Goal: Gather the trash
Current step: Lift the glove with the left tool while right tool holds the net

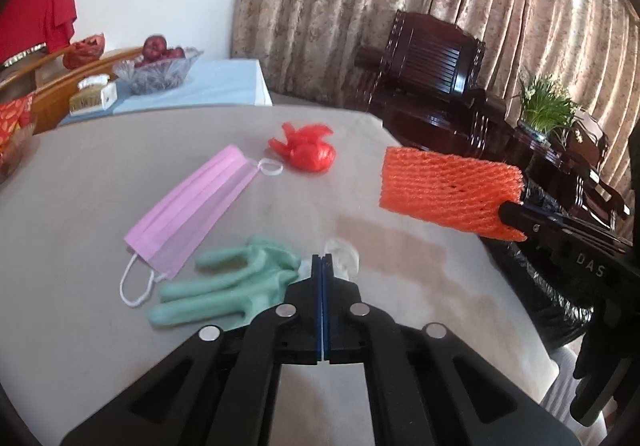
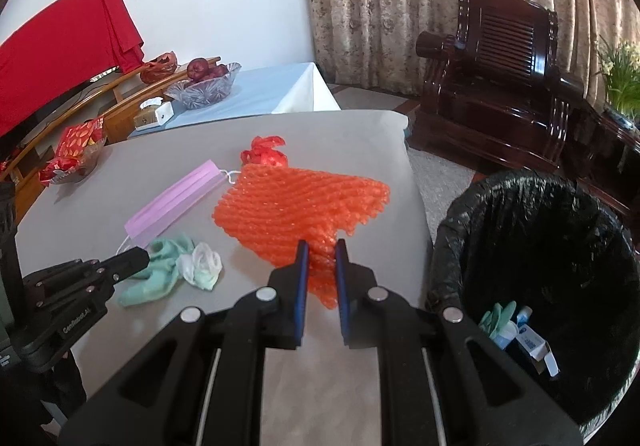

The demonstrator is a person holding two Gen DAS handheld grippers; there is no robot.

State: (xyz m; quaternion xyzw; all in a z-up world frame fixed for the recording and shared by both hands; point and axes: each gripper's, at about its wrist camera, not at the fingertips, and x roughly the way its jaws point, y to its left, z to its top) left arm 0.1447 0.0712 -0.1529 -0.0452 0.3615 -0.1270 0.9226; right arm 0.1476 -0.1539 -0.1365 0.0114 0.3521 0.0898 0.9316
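Observation:
My right gripper (image 2: 321, 246) is shut on an orange foam fruit net (image 2: 296, 205) and holds it above the grey table (image 2: 352, 125); the net also shows in the left wrist view (image 1: 448, 187). My left gripper (image 1: 321, 258) is shut and empty, its tips over a green glove (image 1: 224, 286) and a clear plastic scrap (image 1: 342, 254). A pink face mask (image 1: 192, 211) and a red plastic bag (image 1: 310, 149) lie further back. A black-lined trash bin (image 2: 540, 246) stands right of the table, with a green glove and a small box inside.
A dark wooden armchair (image 2: 500, 85) and a potted plant (image 1: 548, 105) stand behind the bin. A side table with a glass fruit bowl (image 2: 204, 85) and a tissue box (image 2: 154, 113) is at back left. A snack dish (image 2: 76, 153) sits on the table's left edge.

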